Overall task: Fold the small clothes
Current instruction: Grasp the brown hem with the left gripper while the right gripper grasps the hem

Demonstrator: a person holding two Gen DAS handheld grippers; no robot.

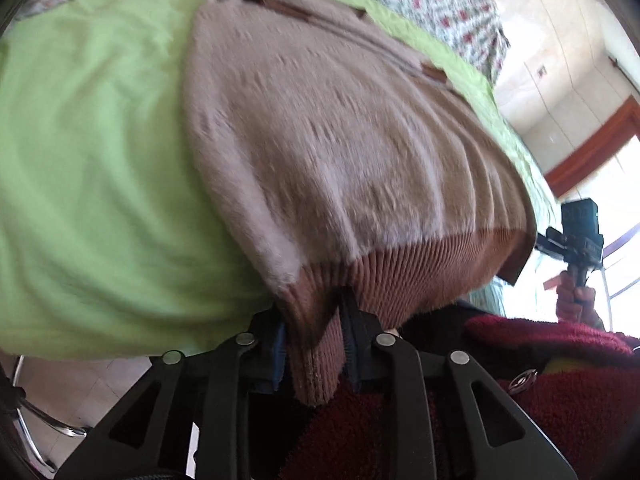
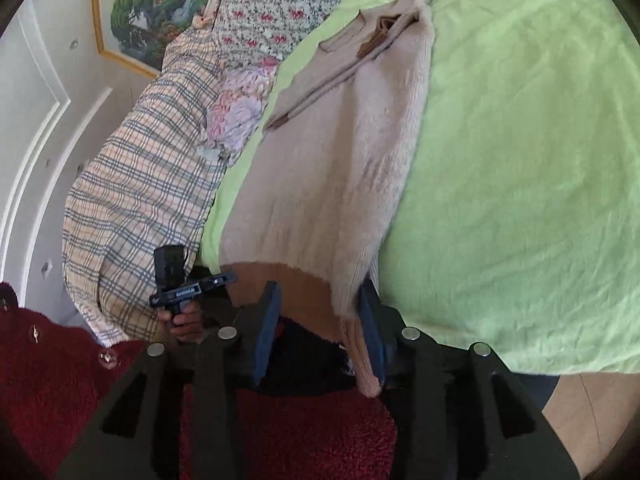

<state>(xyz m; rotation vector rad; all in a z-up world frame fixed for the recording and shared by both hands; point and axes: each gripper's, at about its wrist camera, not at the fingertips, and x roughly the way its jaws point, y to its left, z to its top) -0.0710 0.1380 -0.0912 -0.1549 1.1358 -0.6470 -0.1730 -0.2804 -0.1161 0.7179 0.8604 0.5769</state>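
Note:
A beige fuzzy knit sweater (image 1: pixel 340 140) with a brown ribbed hem (image 1: pixel 400 276) lies lengthwise on a light green sheet (image 1: pixel 100 160). Its hem hangs over the near edge. My left gripper (image 1: pixel 316 340) is shut on one corner of the hem, and ribbed fabric fills the gap between its blue pads. In the right wrist view the sweater (image 2: pixel 340 152) runs away from my right gripper (image 2: pixel 320 332), which stands open. The other hem corner (image 2: pixel 360 360) droops between its fingers, against the right pad (image 2: pixel 372 332) only.
A plaid cloth (image 2: pixel 140 200) and floral bedding (image 2: pixel 280 0) lie along the sweater's left side. The person's dark red fleece sleeve (image 2: pixel 60 360) is close below the grippers. A chrome chair leg (image 1: pixel 40 420) stands on the floor beside the bed. The green sheet (image 2: pixel 520 160) stretches bare to the right.

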